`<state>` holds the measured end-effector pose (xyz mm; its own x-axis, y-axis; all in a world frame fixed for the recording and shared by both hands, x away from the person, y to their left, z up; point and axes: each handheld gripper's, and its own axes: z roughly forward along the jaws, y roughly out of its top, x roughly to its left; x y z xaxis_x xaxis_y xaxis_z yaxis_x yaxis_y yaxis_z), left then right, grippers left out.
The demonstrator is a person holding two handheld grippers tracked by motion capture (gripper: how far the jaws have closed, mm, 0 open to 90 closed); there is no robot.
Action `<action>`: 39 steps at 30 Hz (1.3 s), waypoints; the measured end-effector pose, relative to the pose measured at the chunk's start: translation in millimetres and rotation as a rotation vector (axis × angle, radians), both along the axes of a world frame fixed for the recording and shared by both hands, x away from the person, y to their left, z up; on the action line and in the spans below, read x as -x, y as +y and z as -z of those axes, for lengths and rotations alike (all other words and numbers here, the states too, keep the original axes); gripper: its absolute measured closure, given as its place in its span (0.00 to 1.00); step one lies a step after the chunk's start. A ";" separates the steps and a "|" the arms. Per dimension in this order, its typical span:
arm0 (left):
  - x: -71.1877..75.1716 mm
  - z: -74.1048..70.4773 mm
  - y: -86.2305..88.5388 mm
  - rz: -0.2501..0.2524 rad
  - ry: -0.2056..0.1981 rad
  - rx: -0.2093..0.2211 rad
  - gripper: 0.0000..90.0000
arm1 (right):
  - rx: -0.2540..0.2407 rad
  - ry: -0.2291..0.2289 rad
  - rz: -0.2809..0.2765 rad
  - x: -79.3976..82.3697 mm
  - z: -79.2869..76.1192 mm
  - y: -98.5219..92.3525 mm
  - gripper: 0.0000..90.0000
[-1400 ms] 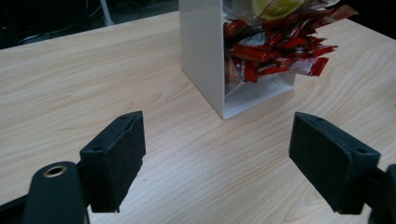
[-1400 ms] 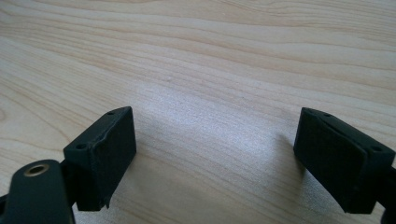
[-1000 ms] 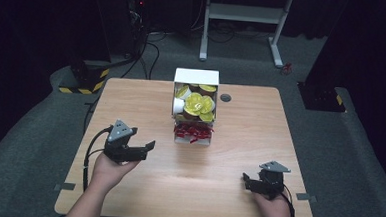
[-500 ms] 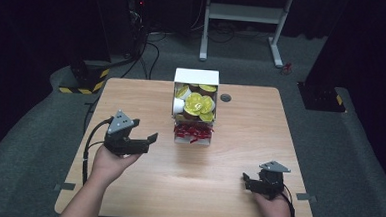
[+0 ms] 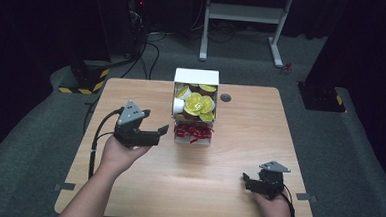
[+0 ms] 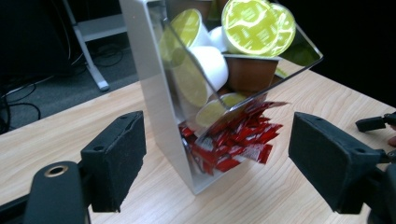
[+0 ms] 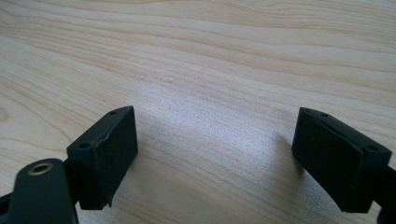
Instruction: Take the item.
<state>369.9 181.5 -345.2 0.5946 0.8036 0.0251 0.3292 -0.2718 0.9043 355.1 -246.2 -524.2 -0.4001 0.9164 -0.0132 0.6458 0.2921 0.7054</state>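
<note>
High view: the dispenser box of capsules sits mid-tabletop, just right of the left gripper, whose fingers gape wide and empty. The right gripper is well apart from it.

Left gripper view: the box stands upright, dead ahead between its fingers.

Right gripper view: fingers wide, nothing held.

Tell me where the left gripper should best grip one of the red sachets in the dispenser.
Probably at the loose ends of the red sachets spilling from the dispenser's open bottom slot, coming in low from the front. The clear sloped panel covers them from above. The left gripper is open, facing that opening.
</note>
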 end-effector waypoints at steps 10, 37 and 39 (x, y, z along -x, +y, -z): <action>-8.2 -11.5 -14.8 0.018 -0.013 0.009 0.23 | -0.004 0.001 -0.001 0.2 -0.1 0.3 0.17; -24.9 -26.6 -43.8 0.059 -0.029 0.004 0.24 | -0.003 0.001 -0.002 0.2 -0.1 0.2 0.17; -27.0 -26.4 -47.4 0.059 -0.032 0.002 0.24 | -0.003 0.001 -0.002 0.2 -0.1 0.3 0.17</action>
<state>396.8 134.1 -318.8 0.6399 0.7672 0.0430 0.2836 -0.2879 0.9147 354.9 -245.9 -524.1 -0.4015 0.9158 -0.0099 0.6457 0.2907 0.7061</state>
